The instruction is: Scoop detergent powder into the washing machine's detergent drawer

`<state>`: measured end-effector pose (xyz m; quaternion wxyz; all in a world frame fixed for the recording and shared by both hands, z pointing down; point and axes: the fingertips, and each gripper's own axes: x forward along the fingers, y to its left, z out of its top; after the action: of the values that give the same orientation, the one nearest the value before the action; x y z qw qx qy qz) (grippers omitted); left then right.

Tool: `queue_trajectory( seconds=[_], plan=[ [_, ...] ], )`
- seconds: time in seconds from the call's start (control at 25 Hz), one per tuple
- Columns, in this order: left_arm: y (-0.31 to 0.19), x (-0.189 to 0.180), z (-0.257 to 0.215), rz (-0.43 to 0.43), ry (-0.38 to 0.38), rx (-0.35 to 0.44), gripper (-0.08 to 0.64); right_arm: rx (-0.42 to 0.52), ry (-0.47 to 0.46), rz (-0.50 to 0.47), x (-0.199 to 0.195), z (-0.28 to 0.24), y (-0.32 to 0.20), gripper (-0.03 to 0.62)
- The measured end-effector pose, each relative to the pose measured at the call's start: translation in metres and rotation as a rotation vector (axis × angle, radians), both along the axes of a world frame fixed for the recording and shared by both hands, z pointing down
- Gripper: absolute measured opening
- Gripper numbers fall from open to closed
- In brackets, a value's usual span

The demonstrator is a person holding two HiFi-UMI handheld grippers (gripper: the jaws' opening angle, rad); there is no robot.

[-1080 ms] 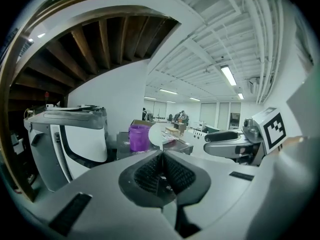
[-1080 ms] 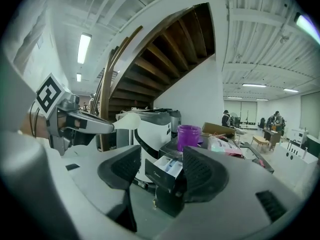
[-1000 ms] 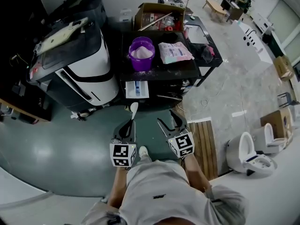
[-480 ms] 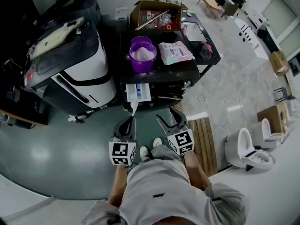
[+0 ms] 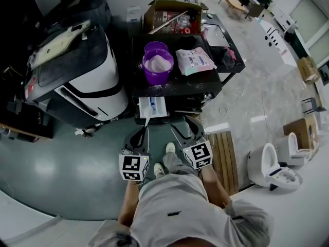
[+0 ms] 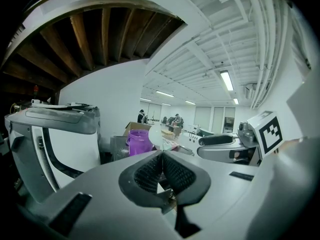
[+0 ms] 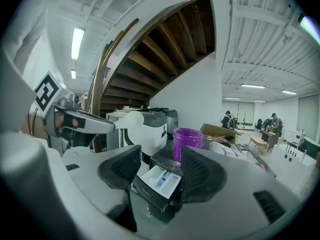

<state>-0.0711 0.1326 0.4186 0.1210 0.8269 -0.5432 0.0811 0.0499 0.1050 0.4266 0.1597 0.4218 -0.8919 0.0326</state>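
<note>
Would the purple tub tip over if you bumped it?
Probably not easily: the purple tub looks wide and nearly full of powder, so it is likely fairly heavy. A hard shove could spill some, though, since its top is open.

2 grippers: left gripper (image 5: 141, 134), right gripper (image 5: 184, 129). 1 scoop (image 5: 147, 119). 1 purple tub (image 5: 157, 66). 1 detergent drawer (image 5: 152, 107). 1 powder bag (image 5: 195, 60). 1 cardboard box (image 5: 174, 14). 2 toilets (image 5: 267, 170), right.
</note>
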Motion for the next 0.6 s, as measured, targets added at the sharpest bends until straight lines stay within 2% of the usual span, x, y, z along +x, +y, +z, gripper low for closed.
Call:
queue_trajectory(
  seconds=[0.6],
  plan=[
    [-0.098,0.023,0.001,-0.059,-0.038,-0.016,0.015,-0.023,-0.037,-0.064,0.019,0.004,-0.103,0.247]
  ],
)
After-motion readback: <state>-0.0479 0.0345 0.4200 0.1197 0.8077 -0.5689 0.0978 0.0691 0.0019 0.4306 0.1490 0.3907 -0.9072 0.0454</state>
